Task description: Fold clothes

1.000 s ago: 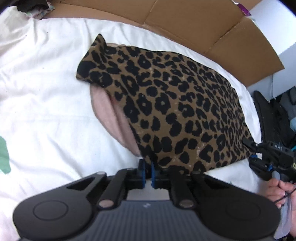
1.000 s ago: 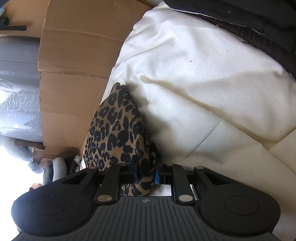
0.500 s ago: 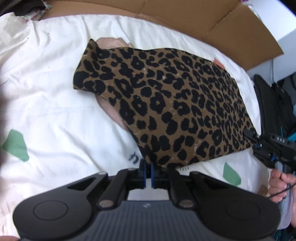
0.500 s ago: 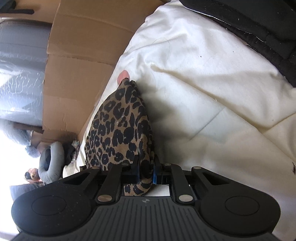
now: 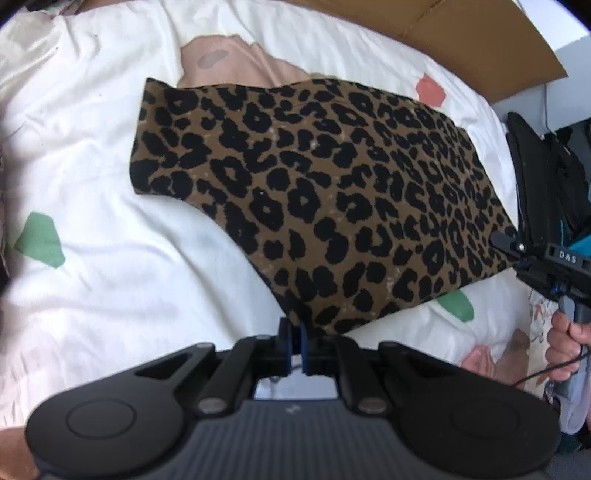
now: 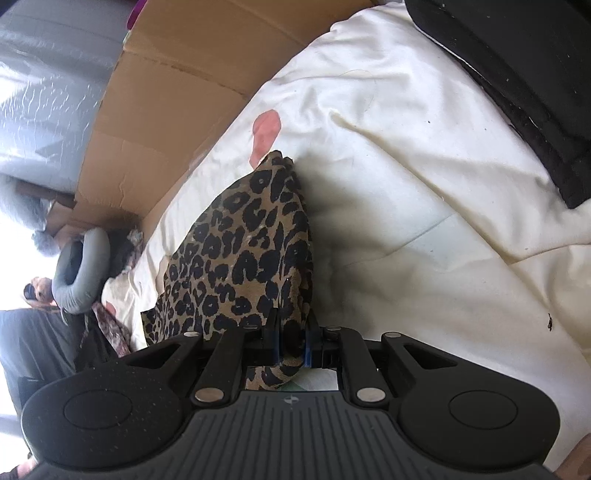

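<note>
Both the left gripper point(image 5: 293, 345) and right gripper point(image 6: 293, 341) clench the leopard-print garment point(image 5: 332, 192), stretched ahead over a white patterned bedsheet point(image 5: 92, 258); cardboard point(image 6: 155, 122) stands beyond.

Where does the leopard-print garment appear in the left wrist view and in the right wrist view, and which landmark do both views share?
Left wrist view: the leopard-print garment fills the centre, stretched from the left gripper at the bottom to the right gripper at the right edge.
Right wrist view: it runs up the centre-left, seen edge-on.
Shared landmark: the brown cardboard behind the white bedding.
</note>
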Motion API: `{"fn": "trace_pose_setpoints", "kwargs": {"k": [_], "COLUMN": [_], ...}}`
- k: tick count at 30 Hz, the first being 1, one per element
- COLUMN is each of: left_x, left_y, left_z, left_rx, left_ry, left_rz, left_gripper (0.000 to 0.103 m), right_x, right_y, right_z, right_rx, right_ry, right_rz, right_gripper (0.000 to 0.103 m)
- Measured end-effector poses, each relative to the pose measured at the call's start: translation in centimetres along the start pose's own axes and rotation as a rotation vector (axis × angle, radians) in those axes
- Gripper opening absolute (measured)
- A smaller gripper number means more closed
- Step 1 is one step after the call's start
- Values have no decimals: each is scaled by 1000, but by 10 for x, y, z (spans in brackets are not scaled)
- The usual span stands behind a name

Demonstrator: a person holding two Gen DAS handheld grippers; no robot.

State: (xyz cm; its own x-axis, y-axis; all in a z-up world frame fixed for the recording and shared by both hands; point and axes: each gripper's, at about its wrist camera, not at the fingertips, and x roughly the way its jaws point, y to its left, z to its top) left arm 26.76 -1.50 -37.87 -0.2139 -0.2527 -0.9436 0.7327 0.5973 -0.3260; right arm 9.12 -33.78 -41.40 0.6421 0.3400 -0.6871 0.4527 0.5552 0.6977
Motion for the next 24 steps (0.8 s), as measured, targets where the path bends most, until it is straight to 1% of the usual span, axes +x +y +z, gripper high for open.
{"fn": "trace_pose_setpoints", "kwargs": {"k": [6,9,15,19,24], "left_x": [15,21,33,40,49], "left_y": [-7,-13,-27,-37,-53], "left_z": [-1,0,0,8,13], "left_rx": [-1,-5,5,-17,-24], "left_ry": [52,70,110,144,167], "left_rz": [-12,-16,-27,-35,-65], "left_gripper": [4,4,4,4,4], "right_x": [-5,-8,-12,-12,-18], "right_y": [2,8,12,16,20], "right_z": [5,11,25,35,48], "right_rx": [-11,-51,-64,-92,-104], "right_ry": [-17,-36,-72,-93,-129], "right_rz": [-6,-16,-24,-49,-50], "right_gripper": [10,9,9,9,8]}}
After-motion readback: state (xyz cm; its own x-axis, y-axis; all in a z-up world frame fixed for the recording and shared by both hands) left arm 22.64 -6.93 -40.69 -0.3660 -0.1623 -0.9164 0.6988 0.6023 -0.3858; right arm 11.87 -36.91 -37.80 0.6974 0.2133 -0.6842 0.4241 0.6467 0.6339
